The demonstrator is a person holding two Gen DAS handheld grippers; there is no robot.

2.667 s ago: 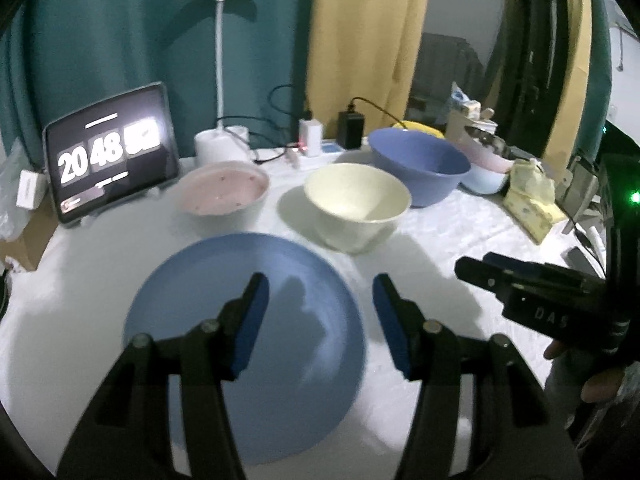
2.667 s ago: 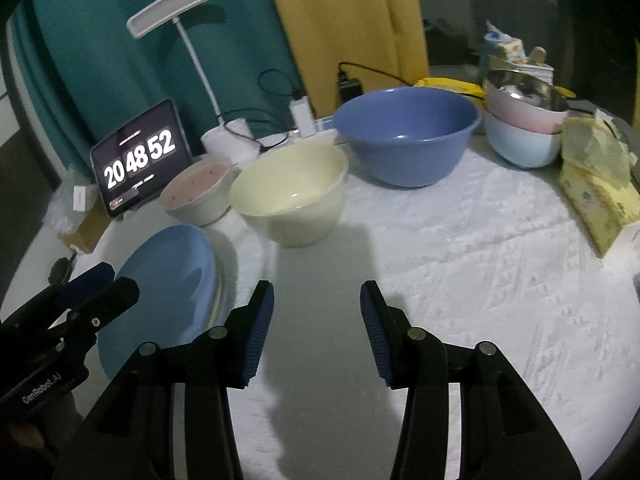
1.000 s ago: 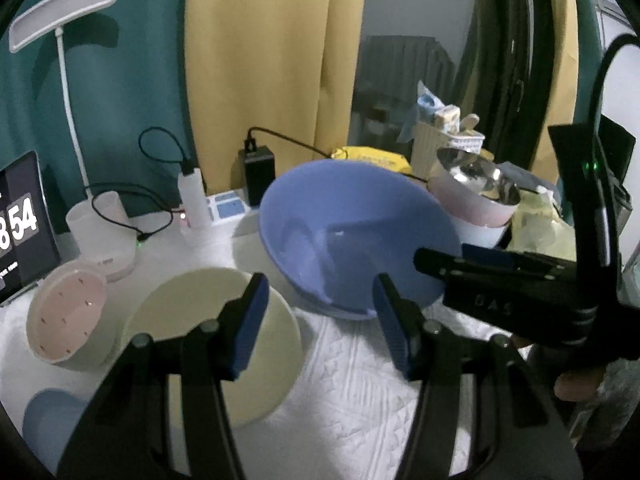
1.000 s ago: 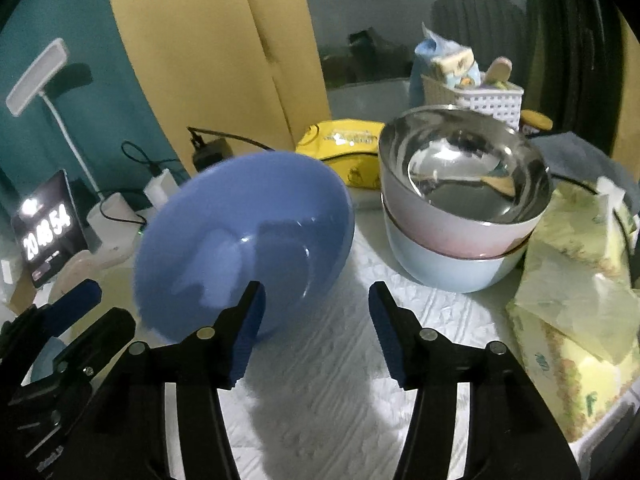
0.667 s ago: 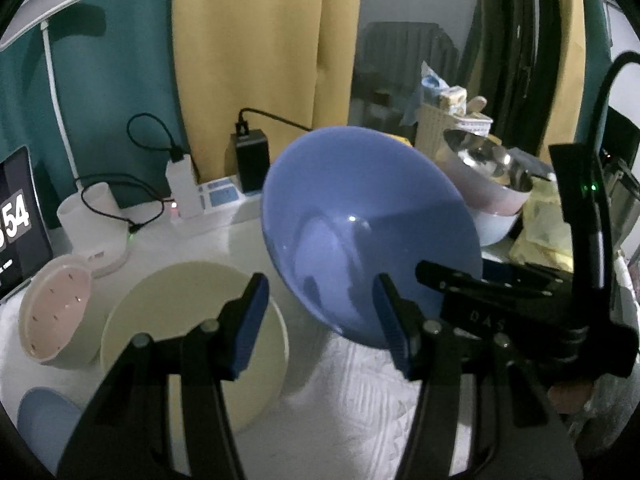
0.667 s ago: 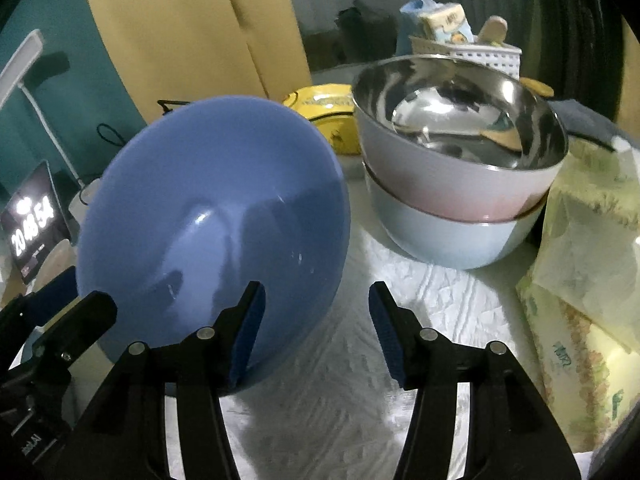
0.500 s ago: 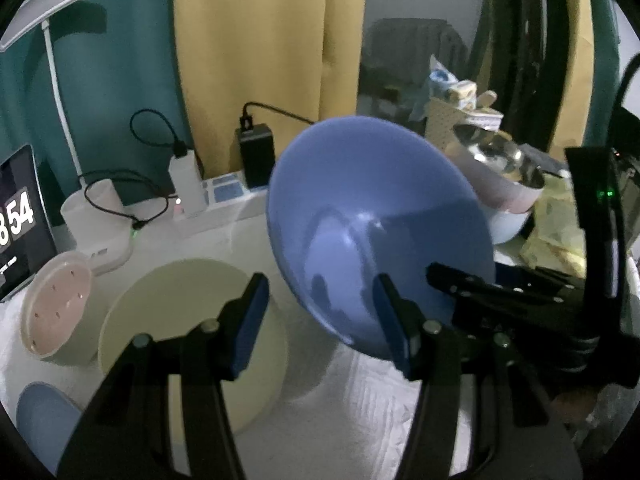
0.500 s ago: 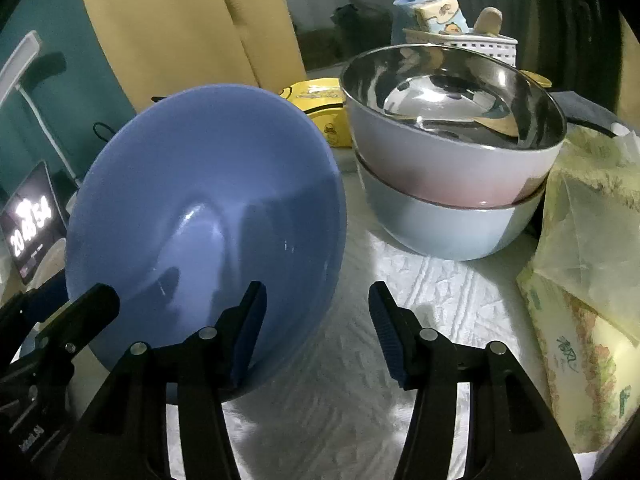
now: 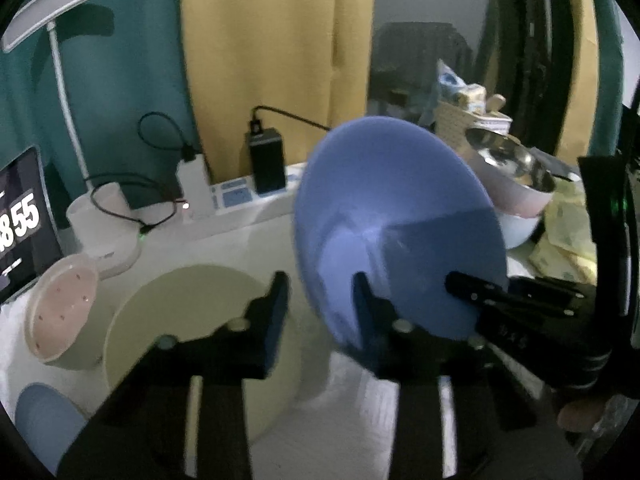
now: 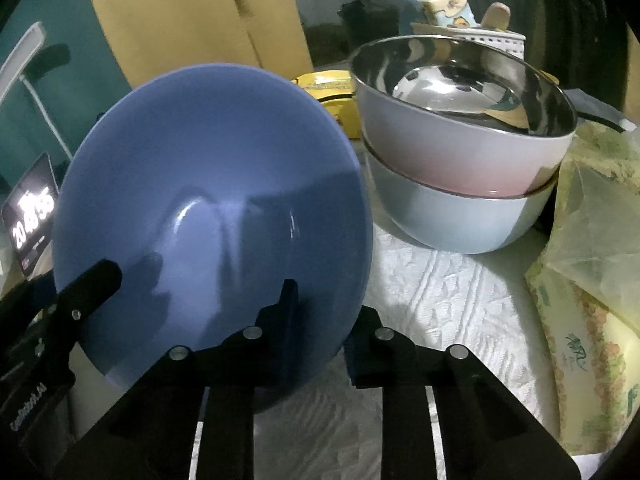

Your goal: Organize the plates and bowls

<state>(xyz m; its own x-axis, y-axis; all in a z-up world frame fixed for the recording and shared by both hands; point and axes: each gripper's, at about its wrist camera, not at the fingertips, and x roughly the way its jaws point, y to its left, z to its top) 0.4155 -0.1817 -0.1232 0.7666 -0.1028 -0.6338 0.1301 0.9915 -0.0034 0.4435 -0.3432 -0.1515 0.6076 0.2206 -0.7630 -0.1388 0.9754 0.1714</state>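
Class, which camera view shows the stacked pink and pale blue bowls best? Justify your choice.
The right wrist view: the pink bowl sits nested in the pale blue bowl, both close, sharp and nearly unobstructed, the shiny interior visible. The left wrist view shows them small and blurred, partly hidden behind the tilted blue bowl.

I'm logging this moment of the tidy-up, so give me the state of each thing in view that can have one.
blue bowl: tipped steeply, rim between both grippers' jaws
left gripper: jaws just closed on the bowl's rim
right gripper: jaws just closed on the rim's other side
cream bowl: upright, on the table
pink bowl: upright, beside the cream one
steel-lined bowl: nested in a pale blue bowl
clock screen: lit
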